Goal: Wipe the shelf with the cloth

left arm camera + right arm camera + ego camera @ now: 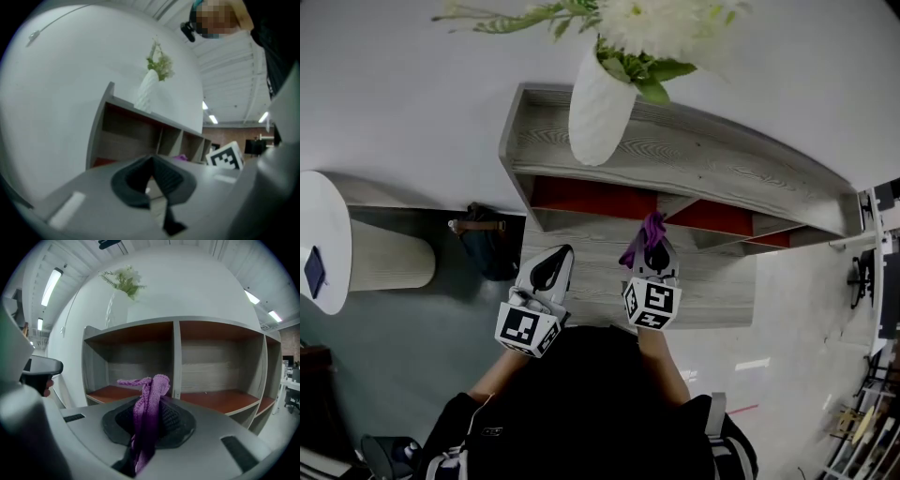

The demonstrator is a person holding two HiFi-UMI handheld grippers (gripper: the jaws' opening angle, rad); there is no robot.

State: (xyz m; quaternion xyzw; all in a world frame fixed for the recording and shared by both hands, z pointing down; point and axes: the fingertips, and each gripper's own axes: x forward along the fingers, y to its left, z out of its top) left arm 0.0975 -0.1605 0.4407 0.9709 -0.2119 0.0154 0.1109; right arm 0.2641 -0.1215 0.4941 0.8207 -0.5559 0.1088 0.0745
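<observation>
Purple cloth (153, 386) clamped tight in right claw (149, 420).

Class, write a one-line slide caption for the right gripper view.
Right gripper holding a purple cloth, facing the open shelf with flowers on top.

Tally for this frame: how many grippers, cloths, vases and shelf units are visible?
Grippers: 2 (left gripper, right gripper)
Cloths: 1 (purple cloth, in the right gripper)
Vases: 1 (white vase)
Shelves: 1 (shelf unit)
Total: 5
</observation>
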